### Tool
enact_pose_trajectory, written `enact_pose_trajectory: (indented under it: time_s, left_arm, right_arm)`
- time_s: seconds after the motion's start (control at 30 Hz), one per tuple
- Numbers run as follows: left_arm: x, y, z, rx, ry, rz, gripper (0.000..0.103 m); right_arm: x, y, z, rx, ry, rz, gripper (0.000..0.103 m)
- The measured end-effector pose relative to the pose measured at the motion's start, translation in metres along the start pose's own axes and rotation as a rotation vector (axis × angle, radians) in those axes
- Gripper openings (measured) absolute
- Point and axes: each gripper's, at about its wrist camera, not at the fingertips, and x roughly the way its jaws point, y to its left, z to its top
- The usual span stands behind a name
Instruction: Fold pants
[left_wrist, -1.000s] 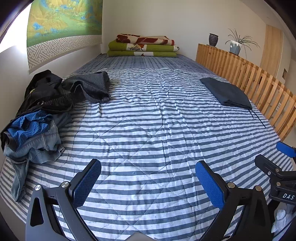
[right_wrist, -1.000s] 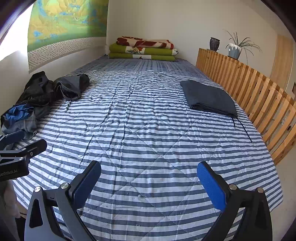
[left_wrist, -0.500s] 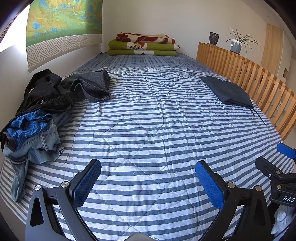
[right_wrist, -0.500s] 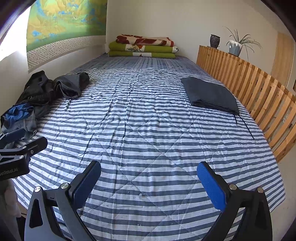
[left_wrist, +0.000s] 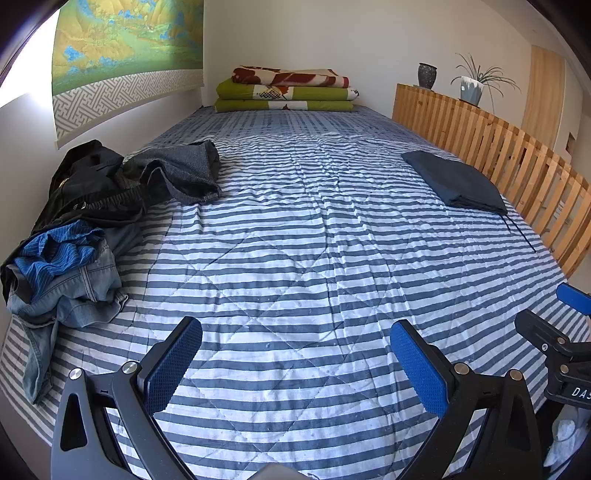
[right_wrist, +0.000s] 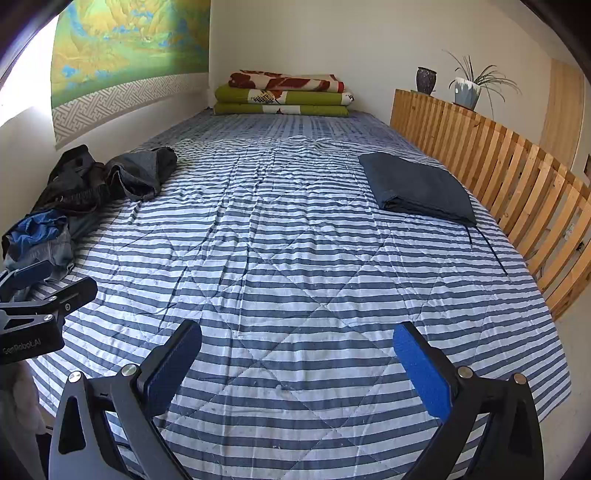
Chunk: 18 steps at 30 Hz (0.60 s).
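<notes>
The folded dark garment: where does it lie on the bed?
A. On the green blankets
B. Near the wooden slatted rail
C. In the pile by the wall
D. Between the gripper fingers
B: the folded dark garment lies flat beside the wooden slatted rail.

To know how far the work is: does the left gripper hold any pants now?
No, the left gripper is open and holds nothing.
</notes>
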Motion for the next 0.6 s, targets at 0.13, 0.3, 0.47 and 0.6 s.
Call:
enact_pose_trajectory:
  time_s: [0.13, 0.3, 0.47, 0.6]
  left_arm:
    - [-0.0003, -0.0001, 0.0004, 0.001, -0.004, 0.009, 0.103]
    - [-0.0005, 0.0014, 0.0012, -0.003, -0.005, 0.011, 0.103]
    - [-0.0008, 0.0011, 0.0010, -0.002, -0.008, 0.015, 0.103]
    - [-0.0009, 0.0009, 0.0016, -0.001, -0.008, 0.016, 0.103]
  right_arm:
    - [0.0011, -0.0002, 0.0011, 0.003, 0.001, 0.004, 0.102]
    - [0.0024, 0.0010, 0.0014, -0.001, 0.001, 0.006, 0.102]
    - [0.0031, 0.0018, 0.0019, 0.000, 0.002, 0.007, 0.102]
    - [0.0036, 0.0040, 0.0020, -0.004, 0.002, 0.007, 0.102]
